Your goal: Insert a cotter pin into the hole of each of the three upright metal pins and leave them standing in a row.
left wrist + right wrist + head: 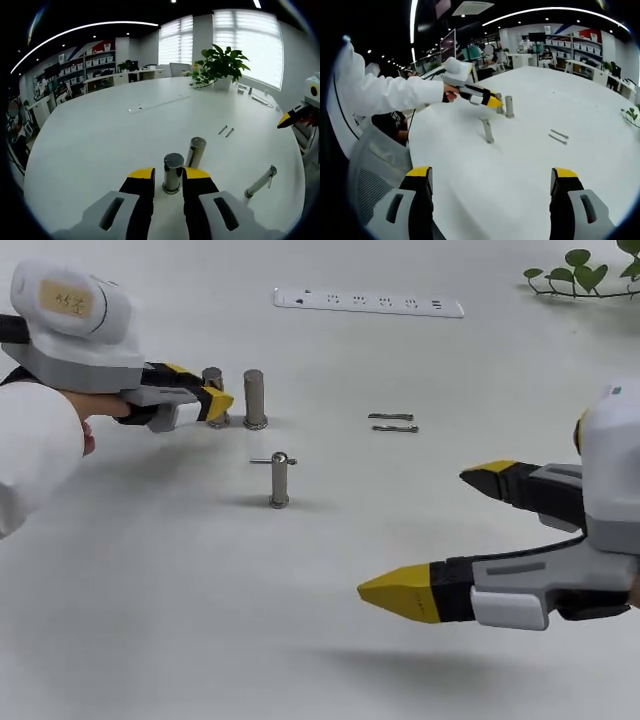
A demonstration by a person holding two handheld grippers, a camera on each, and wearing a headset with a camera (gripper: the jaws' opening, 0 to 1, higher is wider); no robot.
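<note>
Both level: left claw (168, 176) flanks a pin (173, 167), right claw (413, 532) gapes.

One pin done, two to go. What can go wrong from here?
1. The left gripper has its fingers either side of the leftmost pin; the neighbour pin stands close, so a sideways nudge may topple it.
2. The two loose cotter pins lie flat and thin; the open right gripper may skid them rather than pinch.
3. The finished pin stands forward of the other two, out of line, likely in the right gripper's path.
</note>
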